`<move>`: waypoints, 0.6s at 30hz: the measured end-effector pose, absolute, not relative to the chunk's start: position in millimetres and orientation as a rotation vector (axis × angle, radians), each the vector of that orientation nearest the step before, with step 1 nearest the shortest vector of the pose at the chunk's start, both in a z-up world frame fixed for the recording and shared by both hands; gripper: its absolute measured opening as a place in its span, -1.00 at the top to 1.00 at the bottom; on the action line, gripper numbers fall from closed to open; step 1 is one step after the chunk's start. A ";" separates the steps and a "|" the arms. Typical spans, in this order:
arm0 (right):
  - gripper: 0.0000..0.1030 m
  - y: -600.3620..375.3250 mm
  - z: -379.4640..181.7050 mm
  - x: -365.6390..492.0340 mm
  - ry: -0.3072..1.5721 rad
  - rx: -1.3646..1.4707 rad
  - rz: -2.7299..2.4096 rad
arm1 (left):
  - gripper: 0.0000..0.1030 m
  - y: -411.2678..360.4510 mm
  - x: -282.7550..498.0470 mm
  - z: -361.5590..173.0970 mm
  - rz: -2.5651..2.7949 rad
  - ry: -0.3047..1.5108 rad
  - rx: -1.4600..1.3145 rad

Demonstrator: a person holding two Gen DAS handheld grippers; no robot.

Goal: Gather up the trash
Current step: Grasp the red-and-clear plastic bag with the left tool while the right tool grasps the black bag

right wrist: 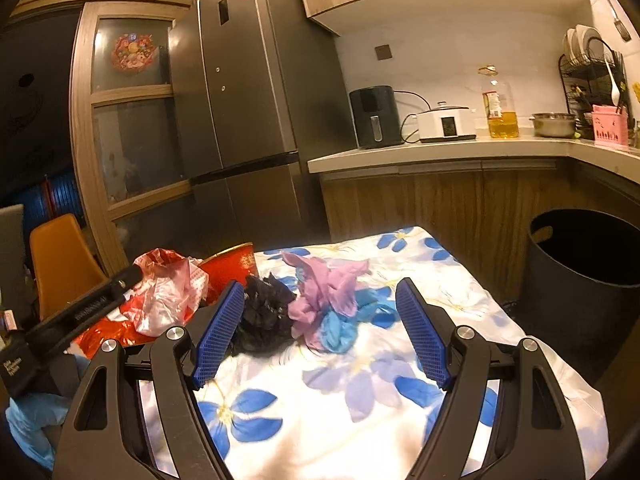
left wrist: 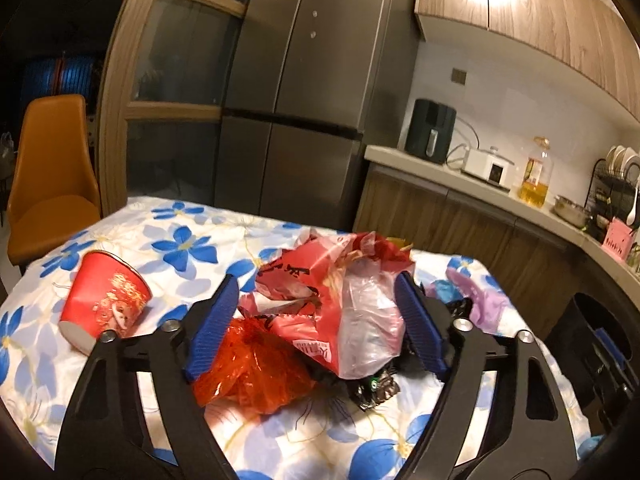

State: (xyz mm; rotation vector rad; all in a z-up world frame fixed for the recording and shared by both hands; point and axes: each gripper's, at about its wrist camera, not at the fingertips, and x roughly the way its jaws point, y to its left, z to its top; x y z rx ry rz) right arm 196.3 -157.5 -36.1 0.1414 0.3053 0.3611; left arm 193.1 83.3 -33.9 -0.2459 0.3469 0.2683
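Heap of crumpled red and clear plastic bags [left wrist: 340,300] lying mid-surface on a blue-flowered cloth [left wrist: 192,240], between the spread pads of the left claw [left wrist: 316,328], not visibly pinched. Orange-red mesh wad [left wrist: 252,368] and dark wrapper [left wrist: 376,390] against its near side. Red paper cup [left wrist: 106,300] tipped over toward the left edge. Purple, blue and black crumpled scraps [right wrist: 316,308] toward the far right corner, ahead of the right claw [right wrist: 320,332], open and empty. Black bin [right wrist: 584,276] on the floor beyond the right edge.
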 end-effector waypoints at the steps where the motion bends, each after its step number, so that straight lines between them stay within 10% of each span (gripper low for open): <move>1: -0.48 -155.0 -36.6 199.4 0.307 0.139 0.366 | -0.32 84.1 196.7 -35.8 0.267 0.360 -0.243; 11: -0.47 -116.4 -53.1 230.6 0.358 0.108 0.401 | 0.89 86.7 205.9 -54.7 0.179 0.440 -0.241; 18: -0.35 -98.8 -62.8 245.8 0.385 0.075 0.412 | 1.00 88.5 180.2 -41.2 0.173 0.376 -0.274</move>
